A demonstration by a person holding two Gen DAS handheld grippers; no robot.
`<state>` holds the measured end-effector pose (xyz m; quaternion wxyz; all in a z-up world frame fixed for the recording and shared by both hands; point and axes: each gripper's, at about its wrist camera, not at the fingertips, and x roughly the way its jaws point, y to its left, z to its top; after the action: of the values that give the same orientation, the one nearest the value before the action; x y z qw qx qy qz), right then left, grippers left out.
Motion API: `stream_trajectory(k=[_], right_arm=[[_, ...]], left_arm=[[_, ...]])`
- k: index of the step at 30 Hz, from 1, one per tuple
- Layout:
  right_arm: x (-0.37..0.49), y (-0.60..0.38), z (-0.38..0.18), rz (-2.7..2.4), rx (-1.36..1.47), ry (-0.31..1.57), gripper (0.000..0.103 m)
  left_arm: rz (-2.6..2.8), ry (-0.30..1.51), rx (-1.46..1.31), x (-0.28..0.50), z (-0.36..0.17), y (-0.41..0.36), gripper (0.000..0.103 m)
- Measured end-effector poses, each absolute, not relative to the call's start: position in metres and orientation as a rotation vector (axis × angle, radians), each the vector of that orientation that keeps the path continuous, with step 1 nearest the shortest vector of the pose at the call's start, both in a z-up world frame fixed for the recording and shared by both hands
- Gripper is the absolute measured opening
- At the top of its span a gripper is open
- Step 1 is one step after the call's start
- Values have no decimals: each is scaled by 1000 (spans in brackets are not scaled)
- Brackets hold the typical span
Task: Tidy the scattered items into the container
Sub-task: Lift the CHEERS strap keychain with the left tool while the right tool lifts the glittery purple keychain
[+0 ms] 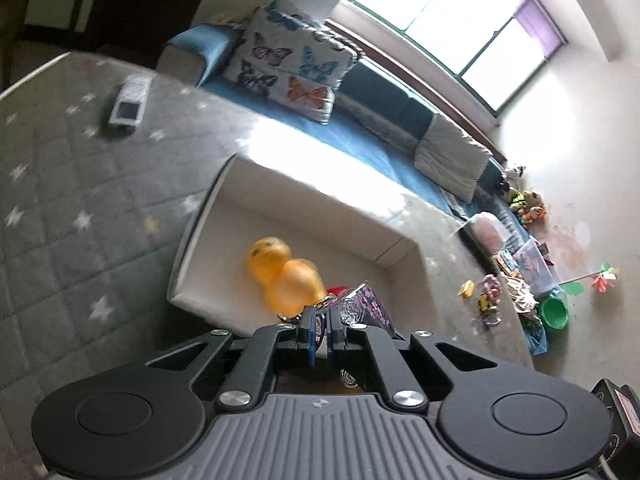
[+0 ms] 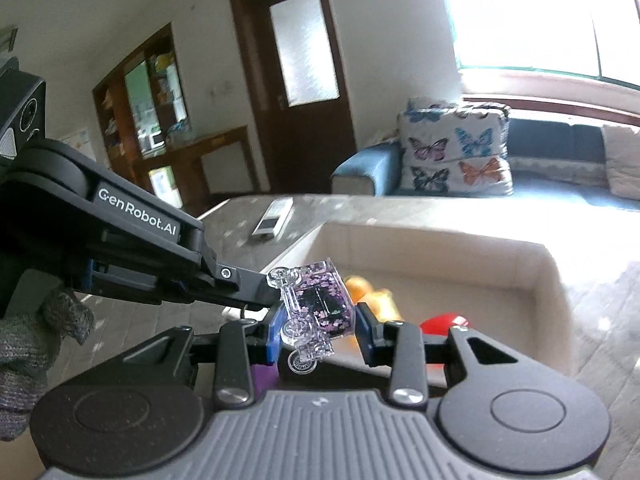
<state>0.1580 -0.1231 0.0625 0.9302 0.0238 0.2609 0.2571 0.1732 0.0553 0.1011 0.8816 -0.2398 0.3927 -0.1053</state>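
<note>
Right gripper [image 2: 318, 330] is clamped on a clear toy car [image 2: 316, 306] with a purple flowered body, tilted, at frame centre of the right wrist view, just in front of the white box [image 2: 552, 276]. Left gripper [image 1: 320, 338] has its blue pads nearly together on something thin; cannot tell what. It reaches in from the left in the right view, tip beside the car. Orange toy [image 1: 286, 276] and a red item [image 2: 442, 322] lie inside the box. A remote [image 1: 126, 106] sits upper left on the grey star-pattern mat [image 1: 60, 208].
</note>
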Motion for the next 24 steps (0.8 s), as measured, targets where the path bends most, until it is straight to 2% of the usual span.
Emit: stream_trajectory(k=[12, 24], right_arm=[[184, -161, 108, 431, 69, 432, 36], [213, -184, 124, 374, 83, 394, 36]], left_arm=[[-313, 755, -433, 210, 152, 13, 4], [-364, 716, -429, 238, 166, -11, 4]])
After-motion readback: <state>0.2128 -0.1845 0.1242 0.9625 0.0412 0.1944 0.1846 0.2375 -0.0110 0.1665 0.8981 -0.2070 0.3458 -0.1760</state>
